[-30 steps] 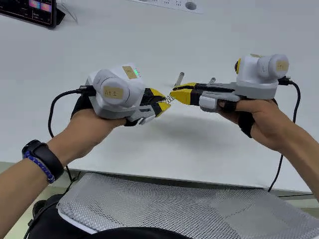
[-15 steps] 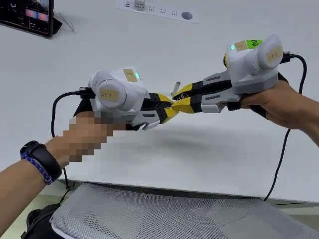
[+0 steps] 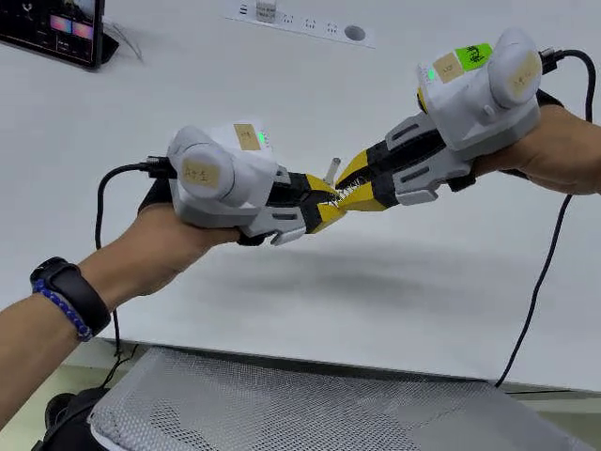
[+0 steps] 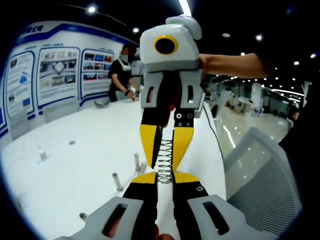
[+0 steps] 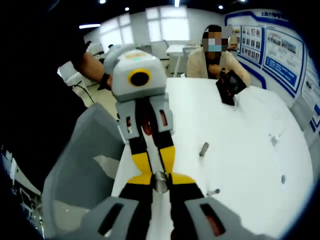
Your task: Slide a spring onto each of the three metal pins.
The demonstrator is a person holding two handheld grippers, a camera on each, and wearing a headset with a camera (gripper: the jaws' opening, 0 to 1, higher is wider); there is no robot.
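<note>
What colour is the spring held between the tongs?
The spring is silvery bare metal, clearest in the left gripper view.

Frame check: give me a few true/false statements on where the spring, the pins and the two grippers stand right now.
1. The left gripper and the right gripper meet tip to tip above the table. True.
2. The spring already sits on a pin. False: it is held in the air, running between both grippers' jaws.
3. The pin standing on the table is bare. True.
4. A dark screen lies beside the right gripper. False: it sits at the table's far left corner.
5. The wrist behind the left gripper wears a dark band. True.
</note>
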